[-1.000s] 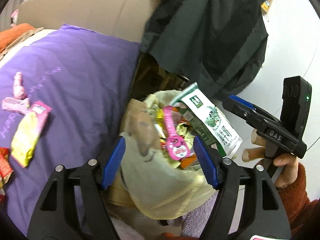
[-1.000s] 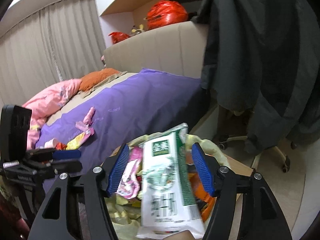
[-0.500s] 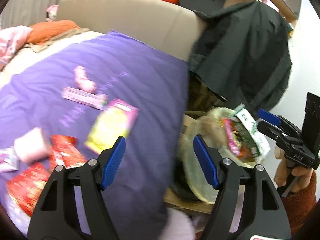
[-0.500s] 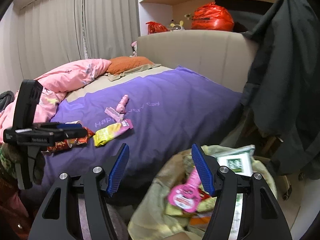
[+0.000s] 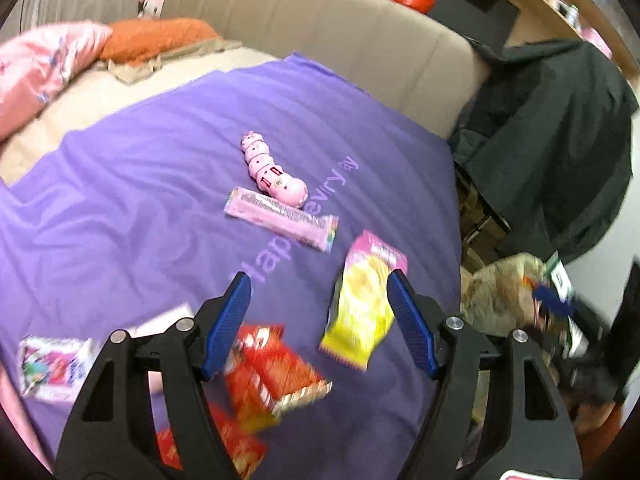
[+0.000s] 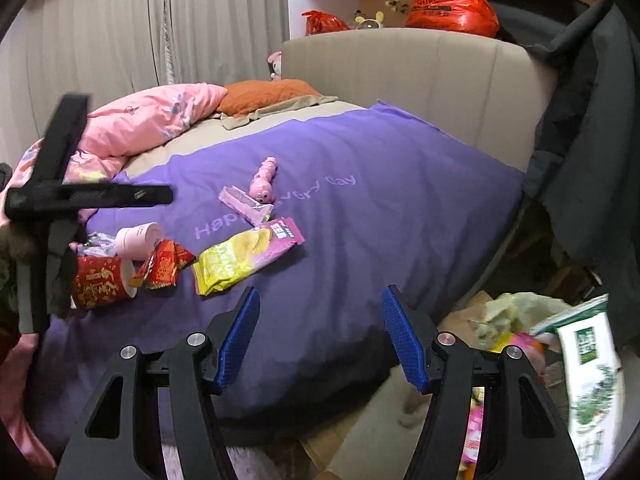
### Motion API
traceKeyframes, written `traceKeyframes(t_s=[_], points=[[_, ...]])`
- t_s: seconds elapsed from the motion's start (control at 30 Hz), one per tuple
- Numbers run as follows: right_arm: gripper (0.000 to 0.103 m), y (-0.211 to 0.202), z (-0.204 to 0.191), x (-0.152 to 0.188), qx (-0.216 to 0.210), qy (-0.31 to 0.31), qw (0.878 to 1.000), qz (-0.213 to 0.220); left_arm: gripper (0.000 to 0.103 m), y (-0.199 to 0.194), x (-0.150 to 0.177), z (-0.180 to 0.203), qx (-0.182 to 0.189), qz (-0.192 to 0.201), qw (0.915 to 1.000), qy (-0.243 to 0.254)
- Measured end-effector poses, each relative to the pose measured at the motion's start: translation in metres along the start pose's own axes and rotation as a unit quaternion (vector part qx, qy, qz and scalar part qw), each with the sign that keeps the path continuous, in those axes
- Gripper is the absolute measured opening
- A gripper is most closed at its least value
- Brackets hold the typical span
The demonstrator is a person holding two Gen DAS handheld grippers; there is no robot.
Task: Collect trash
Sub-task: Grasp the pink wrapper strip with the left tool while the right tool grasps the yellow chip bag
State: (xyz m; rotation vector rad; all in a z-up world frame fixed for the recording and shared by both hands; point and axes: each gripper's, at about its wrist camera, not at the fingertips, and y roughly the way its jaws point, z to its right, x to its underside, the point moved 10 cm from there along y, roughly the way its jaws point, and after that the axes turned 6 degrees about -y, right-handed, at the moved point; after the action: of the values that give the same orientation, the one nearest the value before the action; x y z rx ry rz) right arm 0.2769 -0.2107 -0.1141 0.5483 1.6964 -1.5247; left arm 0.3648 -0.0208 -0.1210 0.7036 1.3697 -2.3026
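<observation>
Trash lies on the purple bedspread [image 5: 140, 184]: a yellow and pink snack bag [image 5: 362, 304] [image 6: 244, 256], a pink bar wrapper [image 5: 280, 218] [image 6: 244, 204], red wrappers [image 5: 268, 372] [image 6: 162, 264], a red cup [image 6: 100, 282], a pink cup [image 6: 138, 238]. My left gripper [image 5: 318, 322] is open and empty above the red wrappers and snack bag. My right gripper [image 6: 320, 338] is open and empty over the bed's near edge. The trash bag [image 5: 504, 300] [image 6: 516, 320] stands beside the bed at the right, a green and white pack [image 6: 592, 392] sticking out.
A pink caterpillar toy [image 5: 272, 174] [image 6: 264, 180] lies mid-bed. A dark jacket [image 5: 560, 140] hangs on a chair at the right. A pink quilt [image 6: 148, 120] and an orange pillow [image 6: 264, 94] lie at the bed's head. A beige headboard [image 6: 420, 68] stands behind.
Both grippers swung left from over the trash bag to the bed. The bag has slid to the right edge of both views. Both stay open and empty.
</observation>
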Motion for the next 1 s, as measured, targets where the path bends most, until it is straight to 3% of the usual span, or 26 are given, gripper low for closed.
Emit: traceKeyframes(t_s=[0.17,0.3,0.4,0.43,0.53,0.57,0.63,0.73,0.8,1.0], points=[[0.06,0.021,0.003,0.006,0.009,0.028,1.0,-0.003,0.067,0.055,-0.018,-0.01,-0.031,0.002,0.9967,-0.075],[0.06,0.035,0.012,0.018,0.003,0.047,0.999,-0.021,0.067,0.097,-0.027,-0.024,-0.087,0.006,0.9918,-0.093],[0.06,0.039,0.02,0.023,0.011,0.05,0.998,-0.024,0.066,0.123,-0.026,-0.033,-0.126,-0.013,0.9877,-0.092],[0.06,0.04,0.022,0.024,0.012,0.05,0.998,-0.025,0.064,0.129,-0.026,-0.035,-0.142,-0.018,0.9858,-0.088],[0.06,0.041,0.024,0.026,0.014,0.046,0.999,-0.023,0.046,0.128,-0.026,-0.036,-0.178,-0.022,0.9809,-0.076],[0.06,0.041,0.024,0.026,0.014,0.043,0.999,-0.022,0.033,0.126,-0.026,-0.037,-0.177,-0.023,0.9811,-0.076],[0.06,0.042,0.021,0.026,0.012,0.038,0.999,-0.019,0.019,0.119,-0.023,-0.039,-0.16,-0.028,0.9832,-0.083],[0.06,0.046,0.013,0.026,-0.005,0.04,0.999,-0.021,0.018,0.094,-0.023,-0.041,-0.129,-0.021,0.9872,-0.091],[0.06,0.048,0.005,0.024,-0.016,0.045,0.999,-0.023,0.018,0.068,-0.022,-0.037,-0.119,-0.009,0.9903,-0.07],[0.06,0.051,-0.028,0.013,-0.048,0.038,0.998,-0.019,0.018,-0.016,0.007,-0.03,-0.077,-0.001,0.9959,-0.047]])
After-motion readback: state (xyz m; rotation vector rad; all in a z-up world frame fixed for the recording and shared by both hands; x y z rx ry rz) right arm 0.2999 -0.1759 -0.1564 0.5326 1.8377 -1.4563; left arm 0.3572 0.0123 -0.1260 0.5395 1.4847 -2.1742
